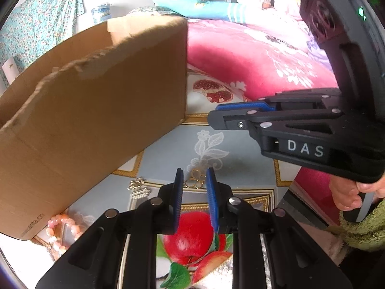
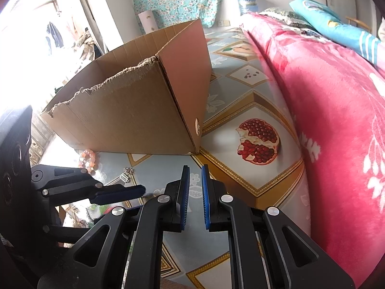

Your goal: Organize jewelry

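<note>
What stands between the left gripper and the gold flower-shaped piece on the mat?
Nothing visible does. The gold piece lies on the mat right beyond the tips of the left gripper, in line with the gap between its jaws. The cardboard box stands off to the side.

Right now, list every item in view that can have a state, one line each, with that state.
Cardboard box: open-topped, torn rim, standing on the patterned cloth.
Gold flower-shaped piece: lying on the cloth, between the left gripper's pads; contact unclear.
Silver pieces: loose on the cloth, beside the box.
Pink bead bracelet: lying at the box's corner, outside it.
Left gripper: narrow gap around the gold piece.
Right gripper: narrow gap, nothing between the pads.
</note>
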Tool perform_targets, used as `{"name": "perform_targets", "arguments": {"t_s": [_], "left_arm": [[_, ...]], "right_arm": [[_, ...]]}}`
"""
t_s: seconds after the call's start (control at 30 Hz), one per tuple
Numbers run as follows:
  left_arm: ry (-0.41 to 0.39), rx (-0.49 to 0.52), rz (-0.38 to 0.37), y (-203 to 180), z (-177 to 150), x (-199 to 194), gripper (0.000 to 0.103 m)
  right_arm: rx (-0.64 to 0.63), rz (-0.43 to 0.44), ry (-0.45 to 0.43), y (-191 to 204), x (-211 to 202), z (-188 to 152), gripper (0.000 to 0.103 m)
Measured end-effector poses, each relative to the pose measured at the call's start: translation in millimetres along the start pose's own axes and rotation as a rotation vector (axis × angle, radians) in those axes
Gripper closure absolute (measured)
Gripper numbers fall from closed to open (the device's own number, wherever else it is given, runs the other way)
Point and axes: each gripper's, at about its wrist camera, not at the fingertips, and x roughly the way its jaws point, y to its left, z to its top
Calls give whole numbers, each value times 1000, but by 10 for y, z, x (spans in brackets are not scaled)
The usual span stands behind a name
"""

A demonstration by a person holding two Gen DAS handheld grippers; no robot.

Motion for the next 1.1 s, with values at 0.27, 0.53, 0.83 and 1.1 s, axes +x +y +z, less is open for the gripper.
{"name": "perform_targets", "arguments": {"t_s": [0.27, 0.53, 0.83, 1.1], "left_arm": [[-56, -99, 79, 412, -168, -407, 85], [-76, -186, 151, 760, -316, -590, 85], [-83, -206, 137, 843, -373, -591, 85], [-91, -216, 133, 857, -367, -580, 85]], "right_arm": [[-94, 102, 45, 330, 106, -48, 82], [-209, 134, 85, 742, 323, -64, 82], [-359, 36, 111, 1080, 493, -86, 84], [-389, 28, 135, 1123, 491, -96, 100]]}}
